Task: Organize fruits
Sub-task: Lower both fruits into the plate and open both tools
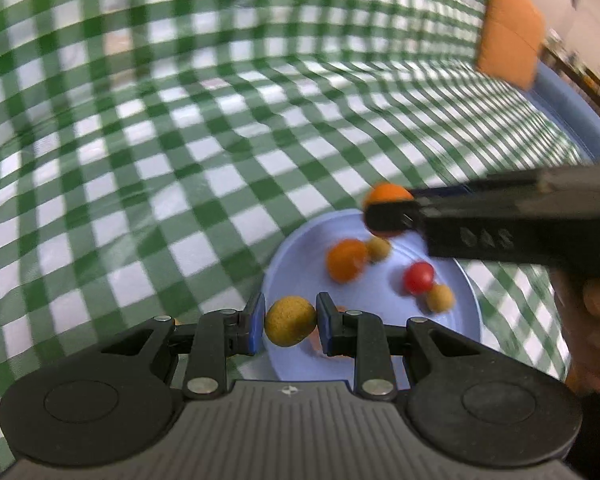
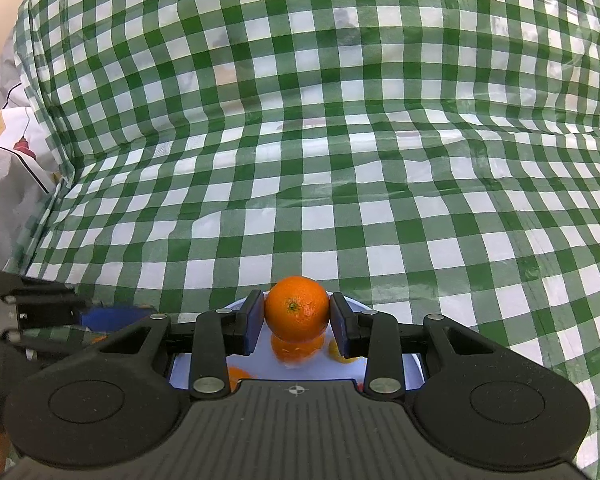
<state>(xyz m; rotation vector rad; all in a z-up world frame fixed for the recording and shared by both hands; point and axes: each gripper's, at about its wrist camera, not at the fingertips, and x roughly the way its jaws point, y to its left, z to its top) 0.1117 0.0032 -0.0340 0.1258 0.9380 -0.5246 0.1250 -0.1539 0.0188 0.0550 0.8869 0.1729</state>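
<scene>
Left gripper clamps a small round yellow-brown fruit above the pale blue round plate. Right gripper clamps a round orange above the plate's far rim.

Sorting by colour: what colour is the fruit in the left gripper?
Mustard yellow fruit, clearest in the left wrist view.

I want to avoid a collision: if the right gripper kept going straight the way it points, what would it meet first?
Probably the green checked tablecloth just past the blue plate; nothing else shows ahead of the orange the right gripper holds. Depth is unclear.
</scene>
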